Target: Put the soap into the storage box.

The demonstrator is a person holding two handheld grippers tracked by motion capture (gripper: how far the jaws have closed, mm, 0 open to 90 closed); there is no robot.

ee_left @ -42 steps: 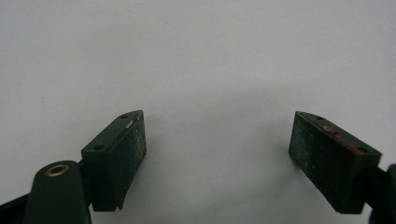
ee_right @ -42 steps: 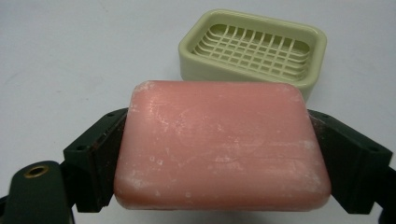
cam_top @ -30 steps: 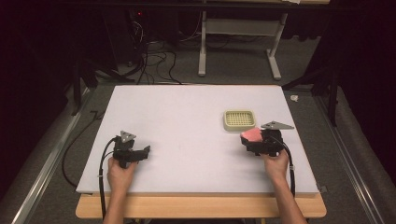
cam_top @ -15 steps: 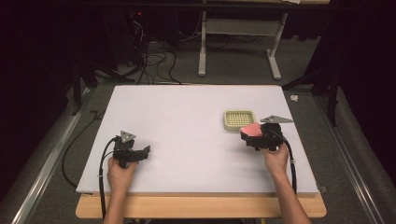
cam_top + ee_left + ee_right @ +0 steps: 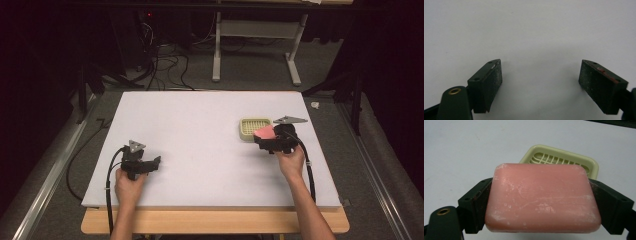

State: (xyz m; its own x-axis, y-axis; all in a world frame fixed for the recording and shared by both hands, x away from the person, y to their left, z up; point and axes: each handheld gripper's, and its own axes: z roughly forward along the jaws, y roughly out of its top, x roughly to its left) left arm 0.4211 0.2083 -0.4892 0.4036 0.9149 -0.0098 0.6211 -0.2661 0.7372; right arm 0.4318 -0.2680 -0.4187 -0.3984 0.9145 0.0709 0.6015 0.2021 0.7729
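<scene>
While the right gripper (image 5: 267, 138) clamps the pink soap bar (image 5: 542, 197) just short of the slatted soap dish (image 5: 254, 128) at its eleven o'clock, placement remains undone; the left gripper (image 5: 150, 165) rests splayed and empty on the desk (image 5: 200, 120).

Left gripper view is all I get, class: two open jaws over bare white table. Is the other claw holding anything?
Observer: Yes, the right claw grips a pink soap bar by its two ends.
Operator: Anything near it?
Observer: A pale yellow slotted soap dish sits just beyond the bar on the table.
Operator: Is the soap in the dish?
Observer: No, the dish's grid looks bare behind the bar.
</scene>
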